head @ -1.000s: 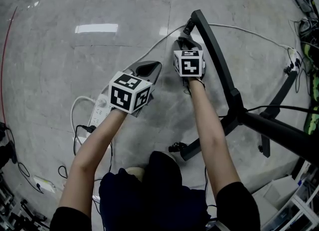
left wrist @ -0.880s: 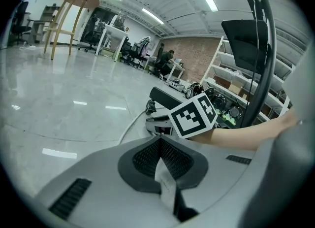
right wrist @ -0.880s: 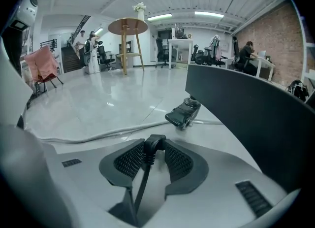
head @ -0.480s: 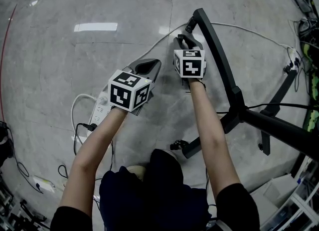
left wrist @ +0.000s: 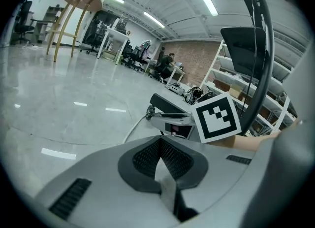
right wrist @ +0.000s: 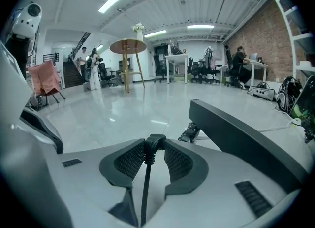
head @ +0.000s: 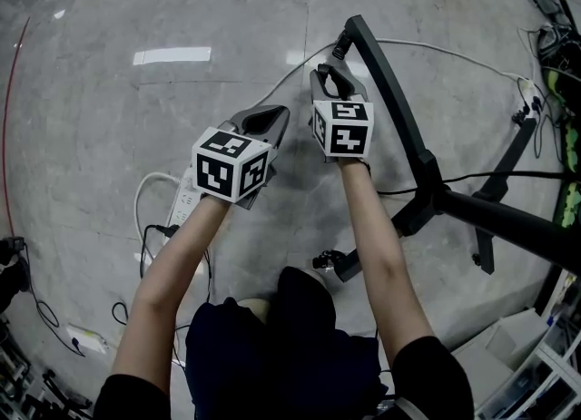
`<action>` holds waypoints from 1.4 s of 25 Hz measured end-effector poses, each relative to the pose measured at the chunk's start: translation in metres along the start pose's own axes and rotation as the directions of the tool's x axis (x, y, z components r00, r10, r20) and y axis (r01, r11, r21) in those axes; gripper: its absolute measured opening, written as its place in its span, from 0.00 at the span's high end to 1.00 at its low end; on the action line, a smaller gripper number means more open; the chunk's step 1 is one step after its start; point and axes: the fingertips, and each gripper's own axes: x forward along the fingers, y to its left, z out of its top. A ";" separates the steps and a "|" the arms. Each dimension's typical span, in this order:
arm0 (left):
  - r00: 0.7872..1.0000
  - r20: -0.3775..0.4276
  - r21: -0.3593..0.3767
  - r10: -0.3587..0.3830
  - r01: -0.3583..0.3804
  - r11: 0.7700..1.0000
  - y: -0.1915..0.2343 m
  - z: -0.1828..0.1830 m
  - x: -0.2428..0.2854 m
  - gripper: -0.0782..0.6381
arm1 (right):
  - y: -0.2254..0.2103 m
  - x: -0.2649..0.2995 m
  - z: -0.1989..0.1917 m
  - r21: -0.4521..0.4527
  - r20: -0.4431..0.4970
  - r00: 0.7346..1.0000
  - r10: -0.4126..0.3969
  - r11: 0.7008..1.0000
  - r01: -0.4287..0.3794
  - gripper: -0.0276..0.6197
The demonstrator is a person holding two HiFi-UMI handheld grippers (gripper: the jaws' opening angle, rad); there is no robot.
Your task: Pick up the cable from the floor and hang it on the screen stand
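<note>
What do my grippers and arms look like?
The left gripper and right gripper have light grey plastic bodies with dark, textured pads. Each carries a white cube printed with black square markers. The person's sleeves are short and dark.

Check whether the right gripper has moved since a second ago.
Yes, slightly. The right gripper, clamped on the cable, has lifted toward the camera: its marker cube looks larger against the screen stand leg beside it.
</note>
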 end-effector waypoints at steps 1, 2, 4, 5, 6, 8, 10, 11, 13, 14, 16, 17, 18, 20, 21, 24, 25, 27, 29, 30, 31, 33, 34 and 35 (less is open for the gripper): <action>1.000 -0.001 -0.002 0.001 -0.001 1.000 0.000 0.000 -0.002 0.89 | 0.003 -0.005 0.003 0.005 0.013 1.000 0.002 1.000 -0.002 0.73; 1.000 -0.004 -0.004 0.003 -0.003 1.000 0.000 -0.001 -0.003 0.89 | 0.005 -0.010 0.007 0.009 0.027 1.000 0.004 1.000 -0.005 0.73; 1.000 -0.011 -0.006 0.008 -0.008 1.000 0.000 -0.001 -0.008 0.89 | 0.009 -0.020 0.014 0.020 0.051 0.999 0.009 1.000 -0.010 0.73; 1.000 -0.014 -0.007 0.010 -0.010 1.000 -0.002 0.001 -0.011 0.89 | 0.010 -0.026 0.018 0.029 0.058 0.998 0.010 1.000 -0.012 0.73; 1.000 -0.015 -0.007 0.010 -0.010 1.000 -0.005 0.003 -0.014 0.89 | 0.011 -0.032 0.021 0.038 0.062 0.998 0.011 0.999 -0.013 0.73; 1.000 -0.017 -0.007 0.007 -0.007 1.000 -0.013 0.010 -0.022 0.89 | 0.013 -0.045 0.029 0.058 0.065 0.998 0.010 0.998 -0.014 0.73; 1.000 -0.018 -0.003 0.003 -0.004 1.000 -0.022 0.020 -0.031 0.89 | 0.017 -0.060 0.039 0.074 0.068 0.998 0.011 0.997 -0.016 0.73; 1.000 -0.016 -0.003 0.003 -0.003 1.000 -0.027 0.027 -0.036 0.89 | 0.019 -0.068 0.046 0.079 0.071 0.997 0.013 0.997 -0.019 0.73; 1.000 -0.005 -0.009 0.002 -0.002 1.000 -0.038 0.041 -0.046 0.89 | 0.024 -0.086 0.061 0.086 0.082 0.996 0.021 0.996 -0.028 0.73; 1.000 -0.001 -0.015 0.000 -0.001 1.000 -0.044 0.046 -0.053 0.89 | 0.027 -0.095 0.068 0.090 0.085 0.996 0.024 0.995 -0.032 0.73; 1.000 -0.002 -0.039 -0.006 0.006 0.999 -0.056 0.054 -0.066 0.89 | 0.034 -0.114 0.078 0.095 0.079 0.996 0.032 0.995 -0.039 0.73; 1.000 -0.004 -0.054 -0.010 0.009 0.999 -0.062 0.057 -0.073 0.89 | 0.037 -0.124 0.083 0.094 0.073 0.997 0.036 0.995 -0.043 0.74; 1.000 -0.008 -0.068 -0.011 0.011 0.998 -0.068 0.061 -0.081 0.89 | 0.041 -0.133 0.088 0.092 0.067 0.997 0.040 0.995 -0.046 0.74; 1.000 -0.014 -0.082 -0.009 0.008 0.997 -0.080 0.069 -0.096 0.89 | 0.050 -0.151 0.098 0.092 0.059 0.997 0.050 0.994 -0.055 0.74; 1.000 -0.017 -0.079 -0.007 0.005 0.997 -0.087 0.075 -0.103 0.89 | 0.053 -0.159 0.103 0.095 0.058 0.997 0.054 0.994 -0.060 0.74; 1.000 -0.029 -0.048 -0.008 0.007 0.999 -0.106 0.088 -0.121 0.89 | 0.060 -0.183 0.122 0.106 0.068 0.996 0.056 0.992 -0.063 0.74; 0.999 -0.033 -0.038 -0.010 0.009 0.999 -0.113 0.090 -0.126 0.89 | 0.062 -0.191 0.127 0.111 0.074 0.996 0.055 0.992 -0.063 0.74; 0.999 -0.036 -0.022 -0.014 0.013 1.000 -0.125 0.094 -0.138 0.89 | 0.067 -0.207 0.137 0.120 0.090 0.994 0.055 0.991 -0.066 0.74; 0.999 -0.032 -0.012 -0.017 0.017 1.000 -0.138 0.099 -0.147 0.89 | 0.071 -0.223 0.147 0.118 0.107 0.993 0.055 0.991 -0.067 0.74; 0.999 -0.034 -0.007 -0.021 0.021 1.000 -0.145 0.100 -0.152 0.89 | 0.073 -0.232 0.150 0.114 0.112 0.992 0.053 0.991 -0.065 0.74; 0.999 -0.041 0.000 -0.027 0.027 1.000 -0.152 0.101 -0.157 0.89 | 0.075 -0.241 0.153 0.112 0.115 0.992 0.049 0.992 -0.062 0.73; 0.997 -0.061 0.013 -0.037 0.038 0.999 -0.167 0.100 -0.168 0.89 | 0.081 -0.260 0.156 0.107 0.113 0.993 0.045 0.993 -0.058 0.74; 0.997 -0.071 0.017 -0.039 0.040 0.999 -0.174 0.099 -0.174 0.89 | 0.084 -0.270 0.157 0.102 0.109 0.993 0.047 0.993 -0.058 0.74; 0.996 -0.078 0.017 -0.039 0.041 0.999 -0.182 0.099 -0.180 0.89 | 0.087 -0.280 0.159 0.097 0.106 0.993 0.049 0.994 -0.059 0.74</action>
